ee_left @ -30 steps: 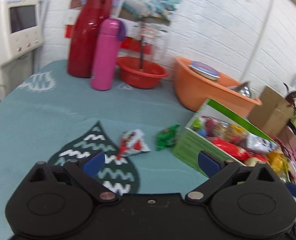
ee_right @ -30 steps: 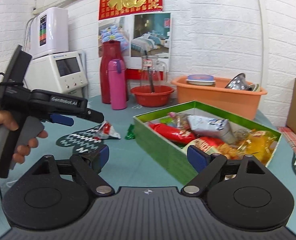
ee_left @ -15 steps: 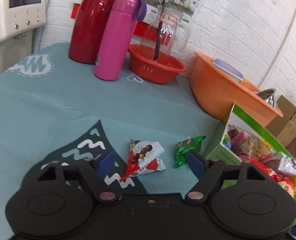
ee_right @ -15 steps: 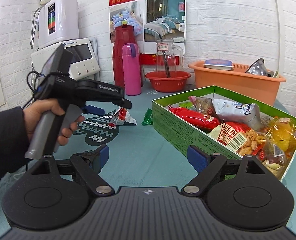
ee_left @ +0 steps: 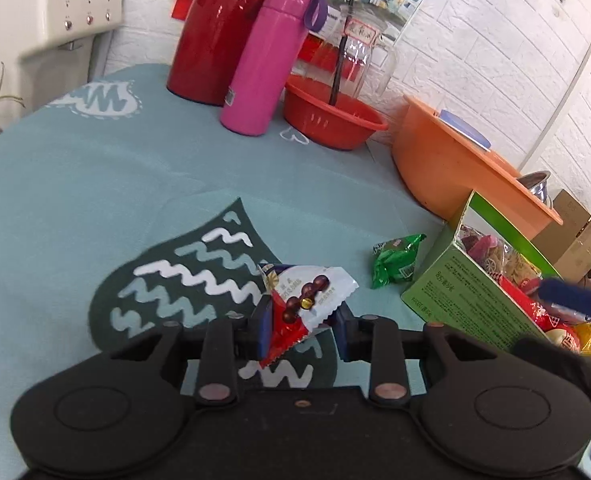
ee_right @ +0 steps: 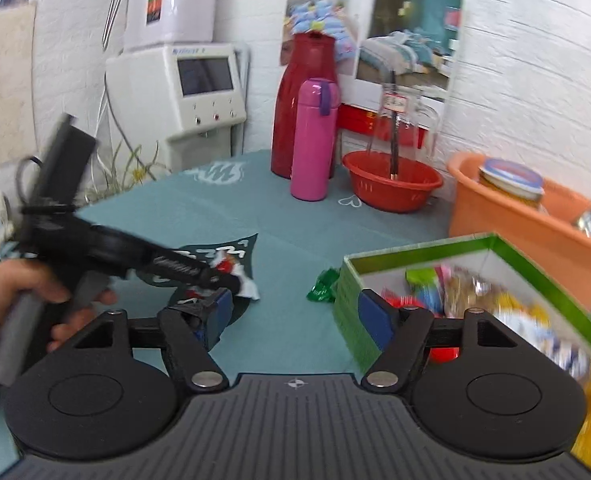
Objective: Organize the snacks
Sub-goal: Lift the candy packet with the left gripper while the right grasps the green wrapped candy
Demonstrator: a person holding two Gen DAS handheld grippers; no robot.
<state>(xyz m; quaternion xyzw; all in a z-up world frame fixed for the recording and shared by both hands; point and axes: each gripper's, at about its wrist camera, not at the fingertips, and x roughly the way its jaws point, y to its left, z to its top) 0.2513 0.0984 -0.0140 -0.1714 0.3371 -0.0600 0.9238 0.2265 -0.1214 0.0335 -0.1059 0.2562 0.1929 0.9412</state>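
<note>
– What is your left gripper [ee_left: 302, 328] doing?

– My left jaws are closing, with the packet [ee_left: 307, 296] between them. The left pad [ee_left: 264, 330] is against its red edge. The right pad sits just beside the white crimped edge, and I can't tell whether it presses yet, so I don't call it a grip.

– Where does the packet lie?

– On the cloth [ee_left: 95, 184], on the near tip of the dark patch [ee_left: 183, 280] with the white zigzags. It is white and red, with dark round sweets printed on it.

– Anything else loose?

– One green sweet [ee_left: 397, 260], on the cloth between the packet and the box [ee_left: 455, 292], just beside the box's corner and apart from the packet.

– And the box?

– Green, open at the top, with many wrappers inside: red, yellow and silver. The right wrist view blurs them.

– Your right gripper [ee_right: 297, 316]?

– Spread wide, nothing between its pads. It hangs above the cloth, its right pad in front of the box's near corner.

– Can you see the left one from there?

– Yes, my left hand [ee_right: 19, 300] grips its grey handle, and its tips are down at the packet
</note>
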